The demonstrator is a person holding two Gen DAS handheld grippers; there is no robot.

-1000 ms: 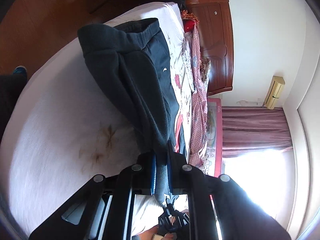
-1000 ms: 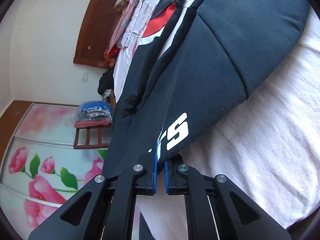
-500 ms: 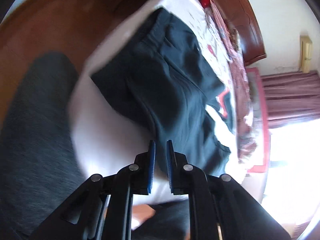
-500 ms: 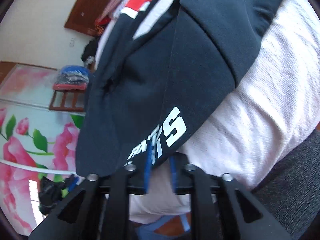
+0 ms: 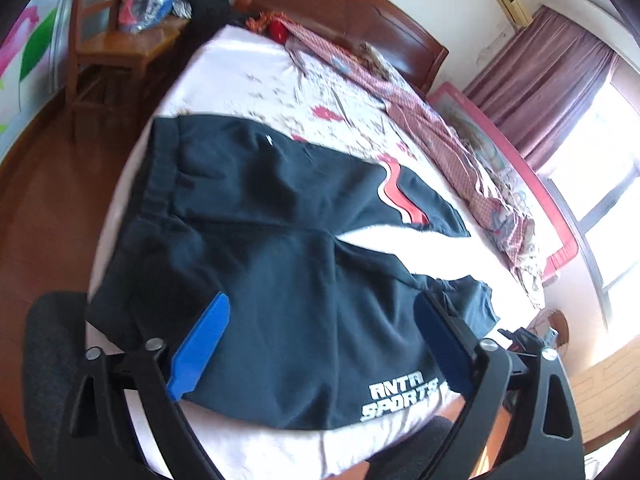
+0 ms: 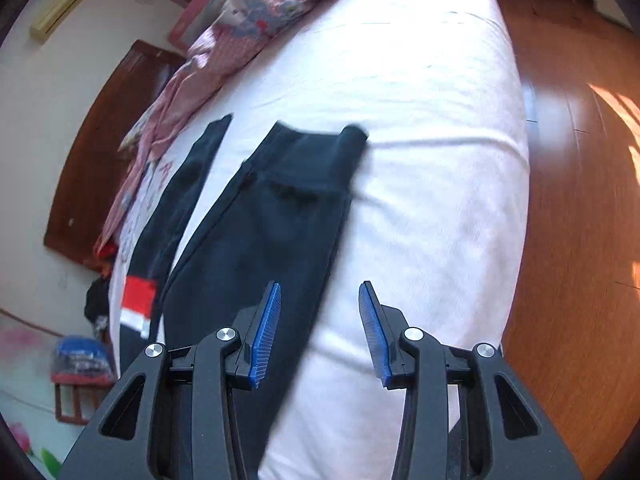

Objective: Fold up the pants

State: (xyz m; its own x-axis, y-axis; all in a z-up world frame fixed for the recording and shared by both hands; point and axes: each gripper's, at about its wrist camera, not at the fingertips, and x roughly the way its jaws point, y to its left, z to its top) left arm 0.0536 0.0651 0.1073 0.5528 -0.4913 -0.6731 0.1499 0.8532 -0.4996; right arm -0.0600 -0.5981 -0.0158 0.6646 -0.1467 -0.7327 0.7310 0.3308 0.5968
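Dark navy pants with white lettering near a hem and a red-and-white stripe lie spread on the white bed, waistband at the left. My left gripper hovers above the near part of the pants, its jaws opening wide with no cloth pinched between the blue pads. In the right wrist view the two pant legs run away across the bed. My right gripper hangs over the near leg's edge, jaws opening, nothing held between them.
A pink patterned blanket lies bunched along the far side of the bed by the wooden headboard. A wooden chair with folded clothes stands at the bed's left. Wooden floor surrounds the bed. A dark grey surface sits at the near corner.
Both grippers were shut on the pants a second ago; both have let go and opened. The pants now lie flat on the bed. The right gripper swung toward the leg ends, the left rose and rolled.
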